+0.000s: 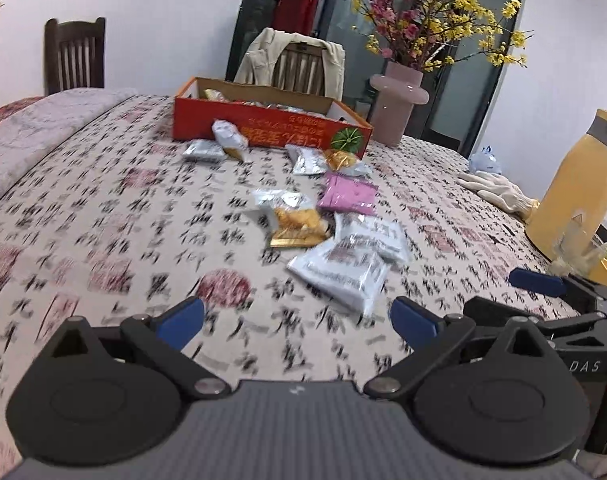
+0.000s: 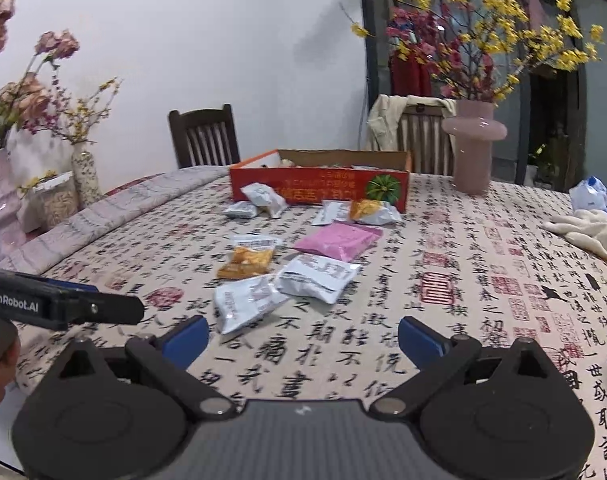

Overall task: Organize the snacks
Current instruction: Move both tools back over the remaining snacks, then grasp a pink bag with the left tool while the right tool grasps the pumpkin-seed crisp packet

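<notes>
Snacks [image 2: 315, 276] mostly lay loose on the tabletop [image 2: 443, 340] near the far red box [image 2: 319, 188]; we held both grippers' fingers [image 1: 181, 322] wide, empty.

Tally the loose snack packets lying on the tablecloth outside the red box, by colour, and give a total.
Pink flat plastic packet: 1
Large white foil packets: 2
Packets showing orange-yellow snacks: 2
Small silver foil packets: 3
Total: 8
</notes>
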`<state>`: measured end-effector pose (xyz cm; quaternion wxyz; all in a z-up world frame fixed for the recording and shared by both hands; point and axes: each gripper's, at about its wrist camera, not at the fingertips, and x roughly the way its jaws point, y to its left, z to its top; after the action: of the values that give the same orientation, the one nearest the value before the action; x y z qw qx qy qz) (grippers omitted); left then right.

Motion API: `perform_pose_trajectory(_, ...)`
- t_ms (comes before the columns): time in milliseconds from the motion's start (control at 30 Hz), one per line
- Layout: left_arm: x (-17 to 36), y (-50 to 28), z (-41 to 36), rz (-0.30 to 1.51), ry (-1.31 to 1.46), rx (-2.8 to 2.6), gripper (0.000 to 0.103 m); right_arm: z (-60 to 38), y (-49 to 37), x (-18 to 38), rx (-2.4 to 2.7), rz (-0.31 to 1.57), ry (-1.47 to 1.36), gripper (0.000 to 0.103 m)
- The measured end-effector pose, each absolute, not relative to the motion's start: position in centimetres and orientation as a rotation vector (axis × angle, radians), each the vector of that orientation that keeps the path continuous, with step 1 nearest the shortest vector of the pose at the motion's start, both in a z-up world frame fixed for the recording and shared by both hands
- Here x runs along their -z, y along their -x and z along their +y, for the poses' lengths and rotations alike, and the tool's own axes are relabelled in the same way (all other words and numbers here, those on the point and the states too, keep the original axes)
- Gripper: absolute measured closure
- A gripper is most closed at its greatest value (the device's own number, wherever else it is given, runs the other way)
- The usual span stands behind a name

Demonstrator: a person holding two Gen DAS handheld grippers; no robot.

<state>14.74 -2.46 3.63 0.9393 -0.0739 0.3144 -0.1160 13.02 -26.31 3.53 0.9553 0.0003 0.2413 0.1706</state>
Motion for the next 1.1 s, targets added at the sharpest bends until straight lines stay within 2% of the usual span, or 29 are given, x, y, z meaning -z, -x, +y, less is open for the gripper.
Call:
perform_pose_trajectory(267, -3.5, -19.0, -3.4, 0.672, 0.146, 0.256, 0.003, -27.8, -16.9, -2.9, -0.304, 0.539, -0.03, 0.002)
perform_pose_trajectory(433, -3.2, -21.9, -2.8, 0.722, 0.157, 0.231, 0.007, -27.3, -20.2, -2.6, -0.312, 0.578, -0.02, 0.002)
perform_pose_trajectory(567, -4.1, -25.0, -4.1, 0.7, 0.077, 0.261, 0.007, -26.7, -22.6, -2.6, -0.339, 0.596, -0.022, 0.004)
perform_pose_trajectory(733, -4.1, -30.2, -7.2, 0.724, 0.005, 0.364, 0.017, -26.4, -25.0, -2.6, -0.346, 0.622, -0.014, 0.007)
perform_pose_trajectory(1067, -0.9, -39.6, -11.2, 0.844, 0.025, 0.481, 0.022, -28.7, -27.8, -2.1, -0.273, 0.66, -0.037, 0.007)
perform_pose_trajectory(1100, -0.9, -39.8, -11.6, 0.837, 0.005, 0.474, 0.029, -28.8, -27.9, -2.0, -0.27, 0.662, -0.038, 0.007)
